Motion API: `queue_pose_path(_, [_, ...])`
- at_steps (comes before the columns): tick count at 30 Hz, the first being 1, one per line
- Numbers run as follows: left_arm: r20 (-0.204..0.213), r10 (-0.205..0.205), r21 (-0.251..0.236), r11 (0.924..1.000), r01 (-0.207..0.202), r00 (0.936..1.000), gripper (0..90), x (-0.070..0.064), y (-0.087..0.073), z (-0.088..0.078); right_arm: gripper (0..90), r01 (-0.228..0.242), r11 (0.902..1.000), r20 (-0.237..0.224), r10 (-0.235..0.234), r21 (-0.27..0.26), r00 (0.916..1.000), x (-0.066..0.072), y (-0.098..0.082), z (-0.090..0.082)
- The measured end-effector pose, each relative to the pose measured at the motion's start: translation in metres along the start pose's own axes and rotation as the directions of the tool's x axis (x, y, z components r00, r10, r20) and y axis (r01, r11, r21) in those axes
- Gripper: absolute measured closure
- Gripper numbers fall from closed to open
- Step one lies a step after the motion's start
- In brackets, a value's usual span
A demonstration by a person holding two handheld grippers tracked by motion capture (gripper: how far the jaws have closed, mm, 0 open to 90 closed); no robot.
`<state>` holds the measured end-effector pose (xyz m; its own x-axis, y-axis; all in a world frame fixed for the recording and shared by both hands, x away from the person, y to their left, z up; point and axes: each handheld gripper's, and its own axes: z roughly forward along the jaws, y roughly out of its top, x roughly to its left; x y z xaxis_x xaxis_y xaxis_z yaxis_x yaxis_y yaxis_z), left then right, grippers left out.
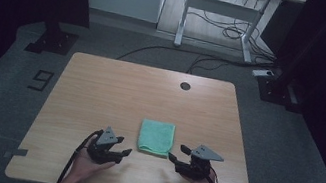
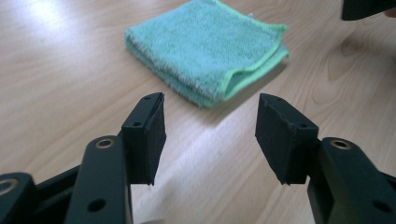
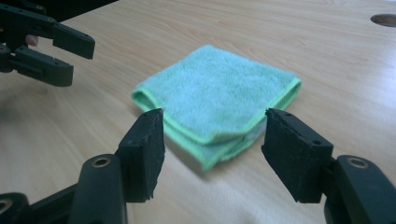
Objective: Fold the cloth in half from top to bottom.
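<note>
Both our tongs are released and hold nothing: our left gripper [image 1: 126, 146] sits just left of the cloth, our right gripper [image 1: 178, 153] just right of it, each set of black jaws parted over bare wood. Beneath them spreads the pale wooden rectangular table [image 1: 116, 88]. On it, near our edge and between the two grippers, lies the folded green terry-cloth towel [image 1: 156, 137], flat, touching neither. Farther back, a small dark round hole [image 1: 185, 86] marks the tabletop.

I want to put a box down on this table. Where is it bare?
The table is bare from the green cloth back to the round hole, and along both side edges. The near edge is crowded: left gripper and right gripper flank the cloth.
</note>
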<state>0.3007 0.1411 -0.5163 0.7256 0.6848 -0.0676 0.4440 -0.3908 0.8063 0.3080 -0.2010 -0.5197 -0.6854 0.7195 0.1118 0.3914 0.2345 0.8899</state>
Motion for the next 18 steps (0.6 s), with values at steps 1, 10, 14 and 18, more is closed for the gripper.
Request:
queue_pose_path(1, [0.001, -0.002, 0.0, 1.0, 0.002, 1.0, 42.8, 0.0, -0.002, -0.001, 38.1, -0.004, 1.0, -0.002, 0.004, -0.002, 1.0, 0.001, -0.002, -0.002])
queue_pose_path(10, [0.008, -0.011, 0.008, 0.9999, 0.011, 0.9999, 42.0, -0.002, -0.011, -0.004, 36.9, -0.027, 0.9995, -0.015, 0.027, -0.017, 0.9995, 0.002, -0.017, -0.01])
queue_pose_path(14, [0.008, -0.012, 0.002, 0.9999, 0.012, 0.9999, 41.5, -0.002, -0.013, -0.005, 35.8, -0.018, 0.9993, -0.012, 0.018, -0.031, 0.9998, 0.002, -0.015, -0.013])
queue_pose_path(18, [0.007, -0.018, 0.003, 0.9998, 0.018, 0.9998, 40.7, -0.002, -0.015, -0.005, 35.1, -0.019, 0.999, -0.011, 0.018, -0.039, 0.9998, 0.002, -0.015, -0.016])
